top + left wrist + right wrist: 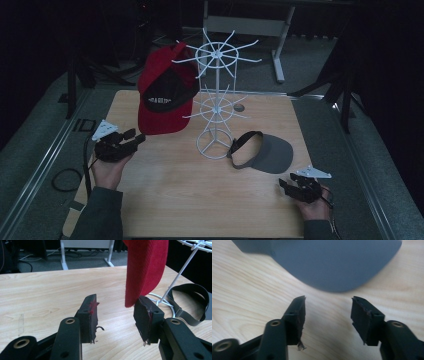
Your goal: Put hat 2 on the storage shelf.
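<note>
Visor (pixel 332 262) just ahead of open right tool (pixel 328 315), untouched

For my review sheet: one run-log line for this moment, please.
left tool: open, below red cap brim | right tool: open, facing grey visor | rack: holds cap

There is one red cap (pixel 165 95). It hangs on one white rack (pixel 216 100). The rack has two rings of hooks, one up high and one lower down. There is one grey sun visor (pixel 265 152). It lies on one wooden counter (pixel 175 185). There are two black grippers, the left gripper (pixel 137 137) and the right gripper (pixel 286 183). Each gripper has two fingers.
</note>
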Tool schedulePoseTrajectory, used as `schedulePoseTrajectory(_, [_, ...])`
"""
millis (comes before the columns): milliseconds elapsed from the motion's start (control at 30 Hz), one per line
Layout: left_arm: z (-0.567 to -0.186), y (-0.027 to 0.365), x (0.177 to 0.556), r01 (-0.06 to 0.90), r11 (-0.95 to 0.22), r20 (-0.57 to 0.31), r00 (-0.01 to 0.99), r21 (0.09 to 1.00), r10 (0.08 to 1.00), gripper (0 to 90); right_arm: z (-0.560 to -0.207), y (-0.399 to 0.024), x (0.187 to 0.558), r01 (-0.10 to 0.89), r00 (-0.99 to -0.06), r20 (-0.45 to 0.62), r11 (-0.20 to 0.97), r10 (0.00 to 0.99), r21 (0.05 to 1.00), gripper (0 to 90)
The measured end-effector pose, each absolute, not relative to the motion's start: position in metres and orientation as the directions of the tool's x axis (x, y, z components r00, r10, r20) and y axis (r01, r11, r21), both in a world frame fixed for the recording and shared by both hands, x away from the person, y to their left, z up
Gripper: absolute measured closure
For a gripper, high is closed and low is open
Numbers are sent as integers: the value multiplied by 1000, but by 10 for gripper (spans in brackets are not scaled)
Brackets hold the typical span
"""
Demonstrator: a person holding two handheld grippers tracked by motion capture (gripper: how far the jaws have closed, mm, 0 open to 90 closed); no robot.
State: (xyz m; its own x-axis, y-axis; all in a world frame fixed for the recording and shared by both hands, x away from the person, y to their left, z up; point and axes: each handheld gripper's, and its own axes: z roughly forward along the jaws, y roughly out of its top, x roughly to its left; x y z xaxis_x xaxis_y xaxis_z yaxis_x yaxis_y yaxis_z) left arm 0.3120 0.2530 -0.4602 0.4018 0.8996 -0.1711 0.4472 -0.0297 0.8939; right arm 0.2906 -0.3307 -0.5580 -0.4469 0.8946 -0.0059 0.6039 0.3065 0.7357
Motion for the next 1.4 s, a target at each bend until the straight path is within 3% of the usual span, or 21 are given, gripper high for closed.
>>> schedulePoseTrajectory(333, [-472, 256, 307, 462, -38, -154, 371, 886, 916, 543, -530, -299, 290, 523, -513, -64, 370, 856, 768, 533])
schedulePoseTrajectory(600, [-480, 256, 305, 451, -42, -135, 354, 891, 926, 540, -518, -277, 303, 504, -558, -10, 349, 830, 790, 566])
schedulePoseTrajectory(900, [-493, 254, 304, 465, -48, -131, 344, 884, 930, 539, -503, -245, 318, 469, -615, -39, 405, 788, 785, 584])
schedulePoseTrajectory(1400, [-513, 251, 304, 496, -42, -147, 336, 867, 930, 532, -511, -198, 348, 483, -647, -20, 430, 762, 763, 627])
